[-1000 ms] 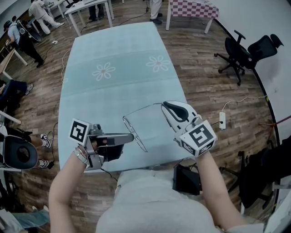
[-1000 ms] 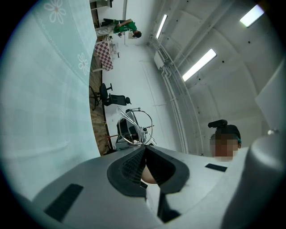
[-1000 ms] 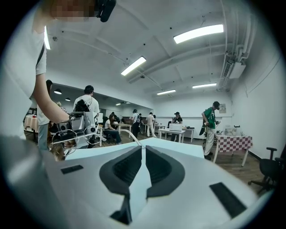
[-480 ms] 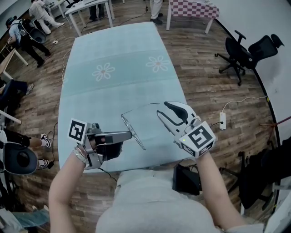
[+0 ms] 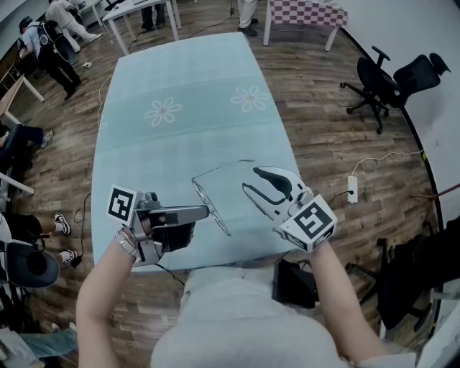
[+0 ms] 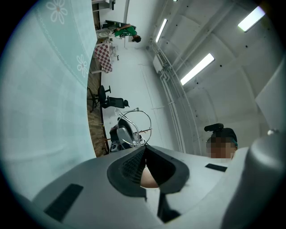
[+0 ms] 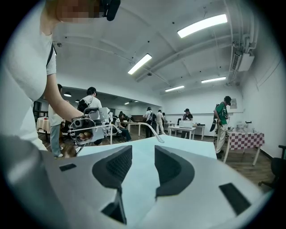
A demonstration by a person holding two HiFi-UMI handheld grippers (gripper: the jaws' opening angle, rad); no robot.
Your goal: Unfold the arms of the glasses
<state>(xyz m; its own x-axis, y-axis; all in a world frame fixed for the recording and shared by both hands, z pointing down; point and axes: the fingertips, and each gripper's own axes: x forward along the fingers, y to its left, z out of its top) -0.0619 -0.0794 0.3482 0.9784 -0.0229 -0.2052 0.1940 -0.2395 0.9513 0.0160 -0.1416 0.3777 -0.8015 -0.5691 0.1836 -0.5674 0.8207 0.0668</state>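
The glasses (image 5: 220, 221) are thin wire-rimmed, held up over the near end of the table. My left gripper (image 5: 206, 211) is shut on their front frame, and the rims (image 6: 136, 126) stand just past its closed tips (image 6: 145, 147). One arm of the glasses (image 5: 224, 168) is swung out and reaches to the right. My right gripper (image 5: 250, 180) is just below that arm's tip, its jaws opening with nothing between them. In the right gripper view the arm's curved tip (image 7: 156, 135) hangs beyond the parted jaws (image 7: 143, 154), with the left gripper (image 7: 89, 124) behind it.
The table (image 5: 180, 79) has a pale teal cloth with flower prints. Black office chairs (image 5: 392, 77) and a power strip (image 5: 351, 189) are on the wooden floor at the right. A checkered table (image 5: 302, 14) stands at the top, and people are at the upper left.
My right gripper has opened and let go of the glasses arm, then drawn slightly down and back. The arm stays swung out. The left gripper has kept still.
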